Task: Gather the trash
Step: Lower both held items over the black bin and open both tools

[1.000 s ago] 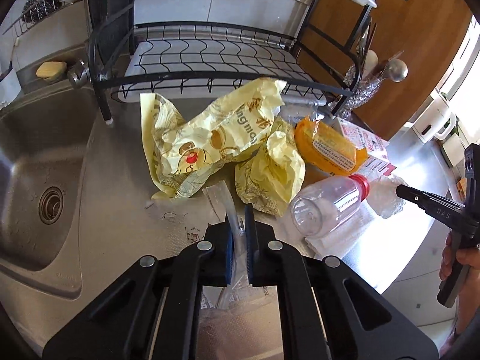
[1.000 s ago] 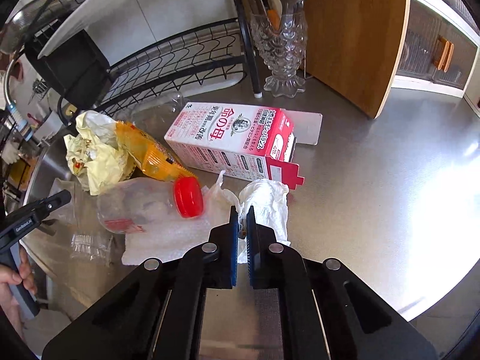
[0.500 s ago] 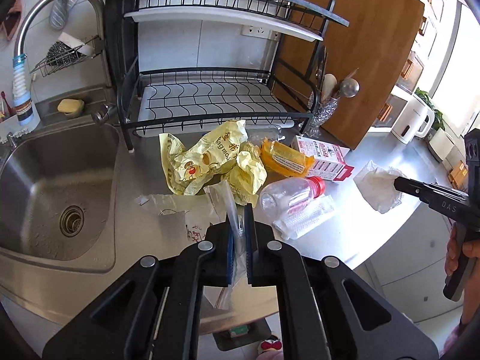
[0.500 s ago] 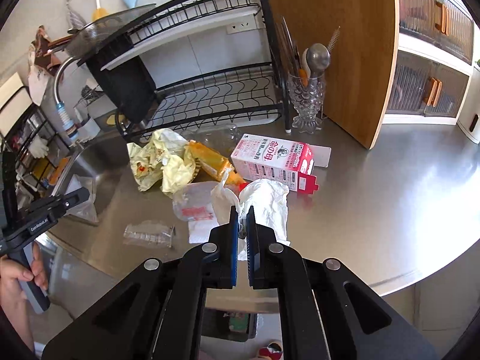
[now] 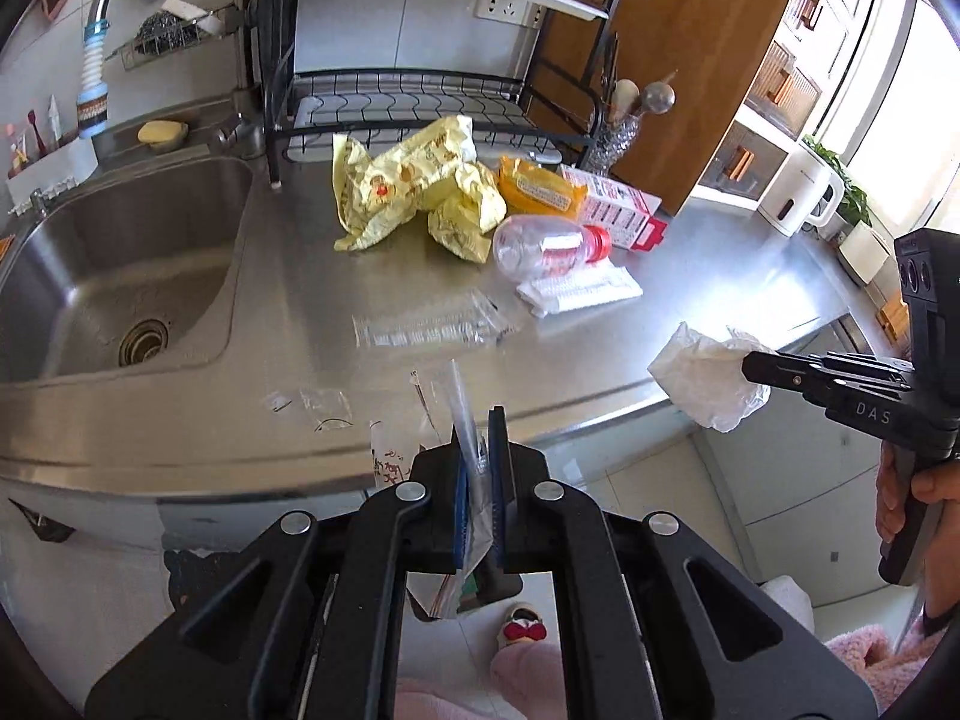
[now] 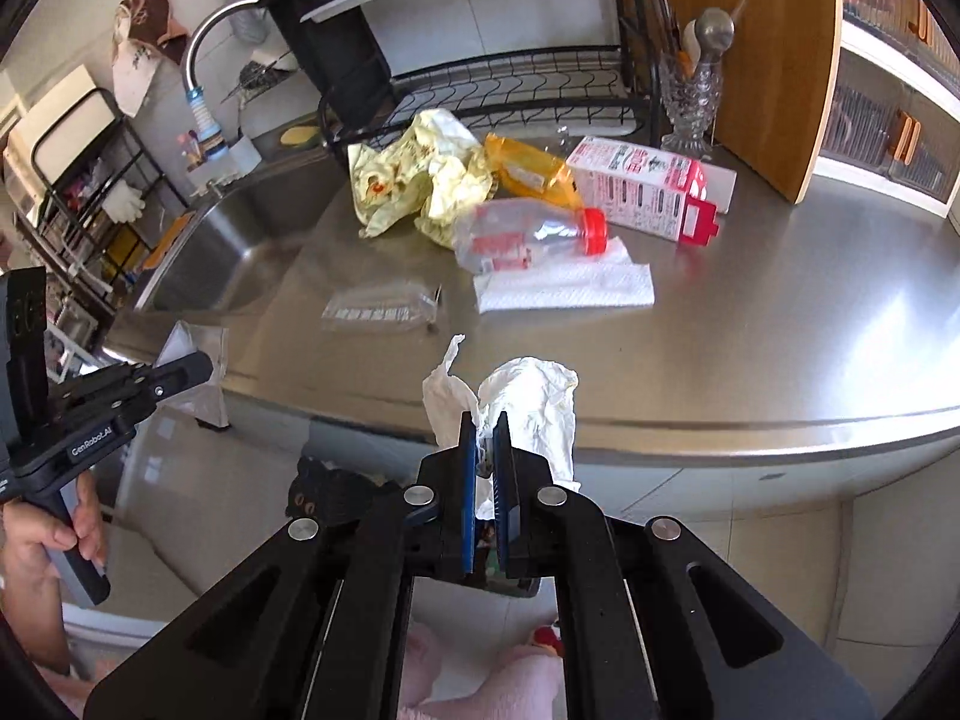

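Here each tool is clamped on one scrap, the left tool point(image 5: 480, 468) pinching a clear plastic wrapper point(image 5: 465, 420) and the right tool point(image 6: 486, 468) a crumpled white tissue point(image 6: 528, 402), both held out past the edge of the table point(image 5: 288, 276), likely for carrying to a bin.

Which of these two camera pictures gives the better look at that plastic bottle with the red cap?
The right wrist view: the bottle lies on its side, broadside to the camera, with cap, label and clear body all visible, resting on a white paper towel. The left wrist view shows it smaller and farther off.

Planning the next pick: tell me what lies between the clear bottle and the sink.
In the left wrist view, bare steel counter lies directly between the bottle and sink; yellow wrappers sit just behind that line.
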